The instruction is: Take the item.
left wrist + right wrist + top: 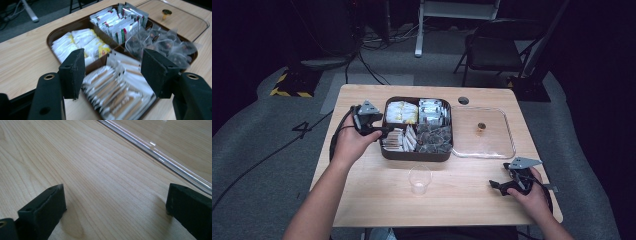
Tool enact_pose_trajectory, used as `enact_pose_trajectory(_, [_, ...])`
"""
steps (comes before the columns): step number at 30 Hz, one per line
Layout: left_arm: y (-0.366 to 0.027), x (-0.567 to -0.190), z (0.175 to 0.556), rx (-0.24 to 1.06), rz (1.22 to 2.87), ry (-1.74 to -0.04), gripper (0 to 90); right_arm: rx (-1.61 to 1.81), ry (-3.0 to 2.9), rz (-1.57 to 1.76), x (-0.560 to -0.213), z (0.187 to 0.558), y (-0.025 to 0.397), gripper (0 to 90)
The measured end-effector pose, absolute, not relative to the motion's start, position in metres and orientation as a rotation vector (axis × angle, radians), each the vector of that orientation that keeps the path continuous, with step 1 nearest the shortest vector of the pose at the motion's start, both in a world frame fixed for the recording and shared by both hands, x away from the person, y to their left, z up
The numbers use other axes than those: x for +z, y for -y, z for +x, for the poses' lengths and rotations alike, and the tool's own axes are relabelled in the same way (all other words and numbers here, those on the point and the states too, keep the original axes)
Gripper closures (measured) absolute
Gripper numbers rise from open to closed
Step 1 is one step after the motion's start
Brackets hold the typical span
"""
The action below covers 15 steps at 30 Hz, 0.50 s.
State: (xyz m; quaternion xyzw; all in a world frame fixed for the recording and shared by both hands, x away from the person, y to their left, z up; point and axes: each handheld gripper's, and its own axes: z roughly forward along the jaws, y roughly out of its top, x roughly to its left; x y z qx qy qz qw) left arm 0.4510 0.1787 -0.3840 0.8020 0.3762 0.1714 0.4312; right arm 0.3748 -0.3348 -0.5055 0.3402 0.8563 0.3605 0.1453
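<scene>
over the brown tray (53,35), left tongs (111,72) gape above sachets (112,87); could pinch several. right tongs (115,202) open, idle on counter (100,170).

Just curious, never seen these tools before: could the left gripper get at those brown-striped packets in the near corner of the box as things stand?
Probably yes. The left gripper hangs open just over the brown-striped packets, the box has no lid on it, and nothing lies between.

Both forearms are bare; each black gripper (384,131) (496,185) carries a grey three-cornered plate, a trailing black cable, and brass-ringed holes by its blocky jaws.
</scene>
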Motion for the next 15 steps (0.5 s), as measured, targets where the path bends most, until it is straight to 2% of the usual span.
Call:
enact_pose_trajectory(5, [-0.168,-0.388,0.468,0.435,2.036,-0.931,41.8,1.040,-2.468,0.977,-0.505,0.375,0.335,2.7])
enact_pose_trajectory(15, [-0.150,-0.406,0.512,0.392,2.055,-0.979,40.8,1.039,-2.464,0.985,-0.505,0.379,0.333,2.7])
